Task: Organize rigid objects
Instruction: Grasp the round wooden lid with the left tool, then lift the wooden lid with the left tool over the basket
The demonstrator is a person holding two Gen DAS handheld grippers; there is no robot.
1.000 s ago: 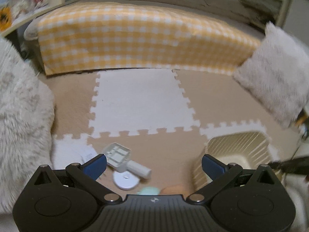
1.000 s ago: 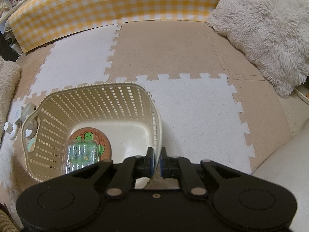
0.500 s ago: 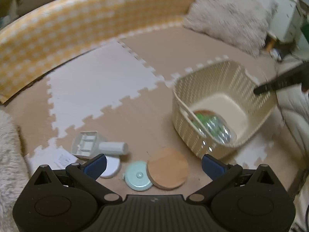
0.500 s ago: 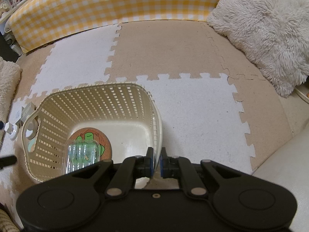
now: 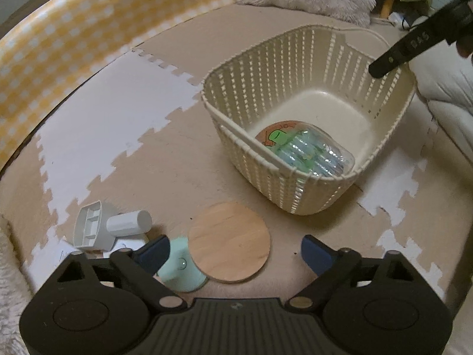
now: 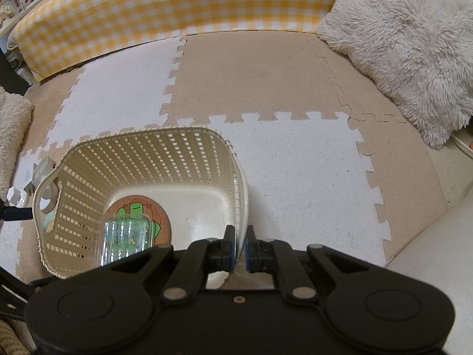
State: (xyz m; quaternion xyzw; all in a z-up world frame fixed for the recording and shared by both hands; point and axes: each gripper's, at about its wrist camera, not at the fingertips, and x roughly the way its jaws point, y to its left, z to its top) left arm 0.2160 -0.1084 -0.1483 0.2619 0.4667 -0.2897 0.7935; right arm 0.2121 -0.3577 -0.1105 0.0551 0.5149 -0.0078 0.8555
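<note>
A round wooden disc lies flat on the foam mat, partly over a mint-green round case. My left gripper hovers over the disc, jaws closing, with the disc between the fingertips and no pad touching it. To its left lies a white plastic part with a cylinder. The cream lattice basket holds a cartoon coaster and a clear ridged box. My right gripper is shut on the basket's near rim; it also shows as a black finger.
A yellow checked cushion curves along the back of the mat. A fluffy white pillow lies at the right, and another furry cushion at the left. White and tan puzzle tiles cover the floor.
My left gripper has sunk and rolled toward the objects beside the basket, bringing the wooden disc between its fingers, and its jaws have narrowed a little. The right gripper and basket have stayed still.
</note>
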